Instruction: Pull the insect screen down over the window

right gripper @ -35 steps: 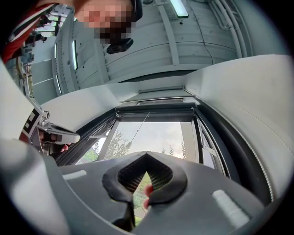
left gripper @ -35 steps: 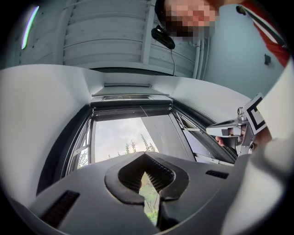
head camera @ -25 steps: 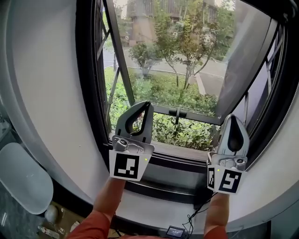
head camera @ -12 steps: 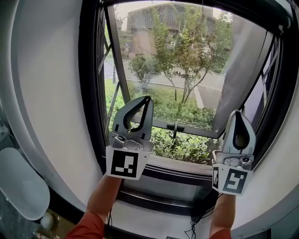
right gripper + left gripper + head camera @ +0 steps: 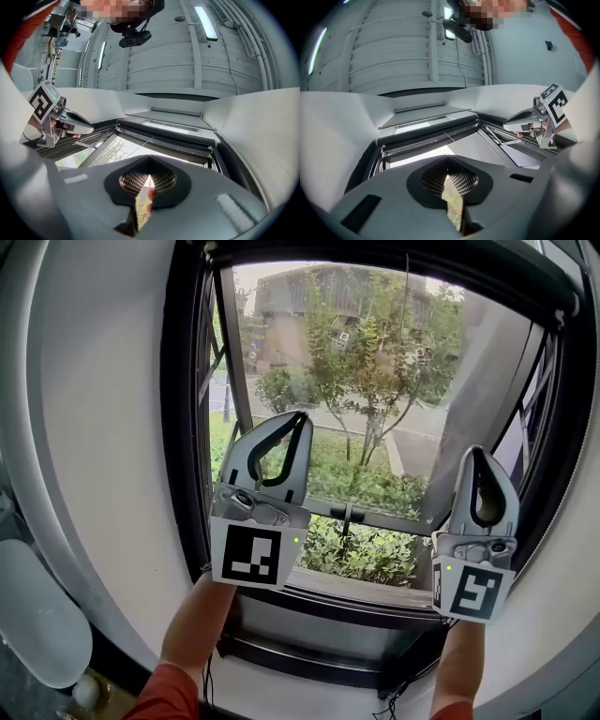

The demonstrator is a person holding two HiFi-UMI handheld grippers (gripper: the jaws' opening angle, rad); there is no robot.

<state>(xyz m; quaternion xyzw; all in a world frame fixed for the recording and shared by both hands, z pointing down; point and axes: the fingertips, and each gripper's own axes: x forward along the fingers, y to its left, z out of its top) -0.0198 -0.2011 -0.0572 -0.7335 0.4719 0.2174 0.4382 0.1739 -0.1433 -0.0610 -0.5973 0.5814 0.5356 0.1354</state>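
The insect screen (image 5: 450,268) sits rolled up in its dark bar along the top of the window frame (image 5: 183,427); a thin cord (image 5: 406,296) hangs from it; lower down, the left gripper (image 5: 298,418) and the right gripper (image 5: 477,453) point upward before the glass, both with jaws closed on nothing.

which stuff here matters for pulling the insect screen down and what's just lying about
For the job: rolled-up insect screen, its thin cord, window frame, left gripper, right gripper.
Just lying about: white rounded object, cable below the sill.
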